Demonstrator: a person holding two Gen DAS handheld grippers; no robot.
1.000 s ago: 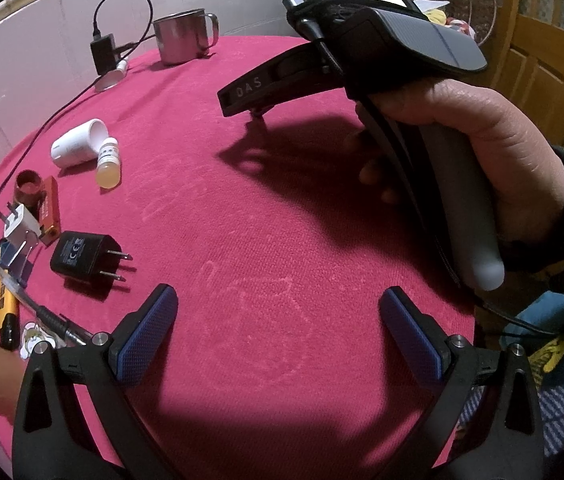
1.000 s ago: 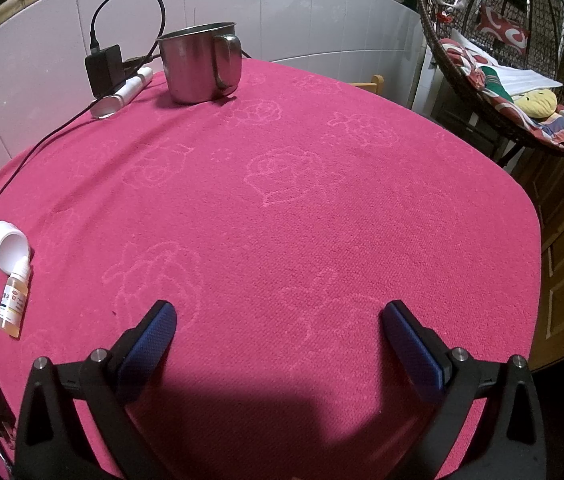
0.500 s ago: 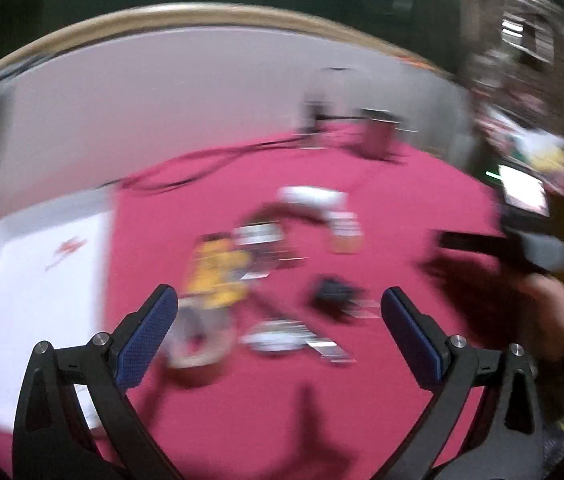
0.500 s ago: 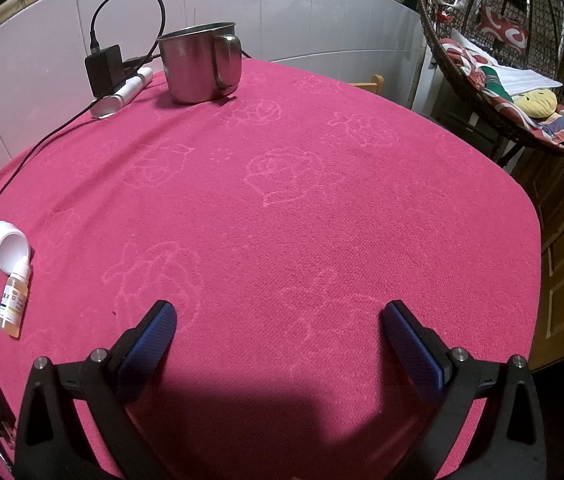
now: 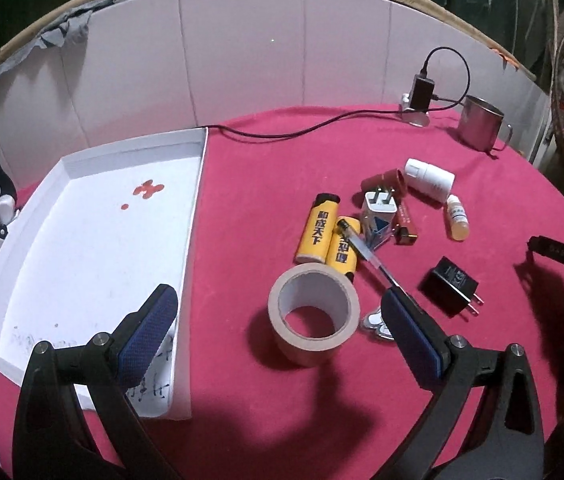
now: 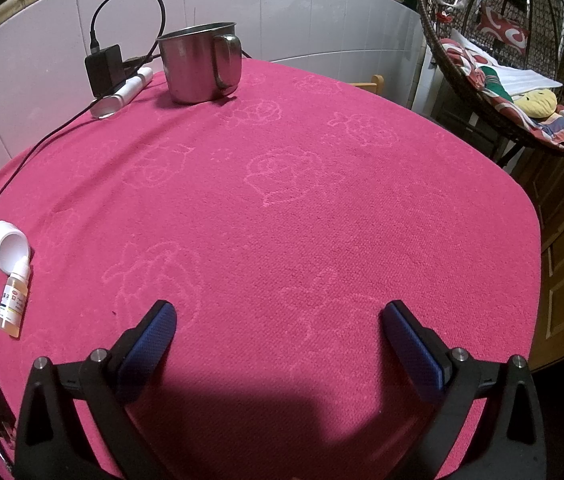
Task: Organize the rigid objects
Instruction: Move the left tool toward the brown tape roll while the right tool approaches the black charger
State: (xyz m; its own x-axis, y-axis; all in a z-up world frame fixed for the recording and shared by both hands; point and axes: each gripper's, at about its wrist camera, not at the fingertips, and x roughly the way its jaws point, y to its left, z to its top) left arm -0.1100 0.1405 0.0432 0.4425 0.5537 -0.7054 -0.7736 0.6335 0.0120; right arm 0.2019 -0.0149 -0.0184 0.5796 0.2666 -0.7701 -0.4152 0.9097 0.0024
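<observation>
Both grippers wide apart, holding nothing, above the pink tablecloth point(image 6: 321, 216).

The left gripper point(image 5: 282, 324) hangs over the tape roll point(image 5: 313, 314), beside the white tray point(image 5: 94, 232). Its right finger point(image 5: 411, 336) hides part of a small shiny thing, maybe a keyring. The right gripper point(image 6: 278, 344) faces bare cloth; the dropper bottle point(image 6: 13, 300) sits far left, with other items cut off there.

The left gripper point(image 5: 280, 322) and the right gripper point(image 6: 278, 330) are both gaping wide at frame bottom, gripping nothing.
</observation>
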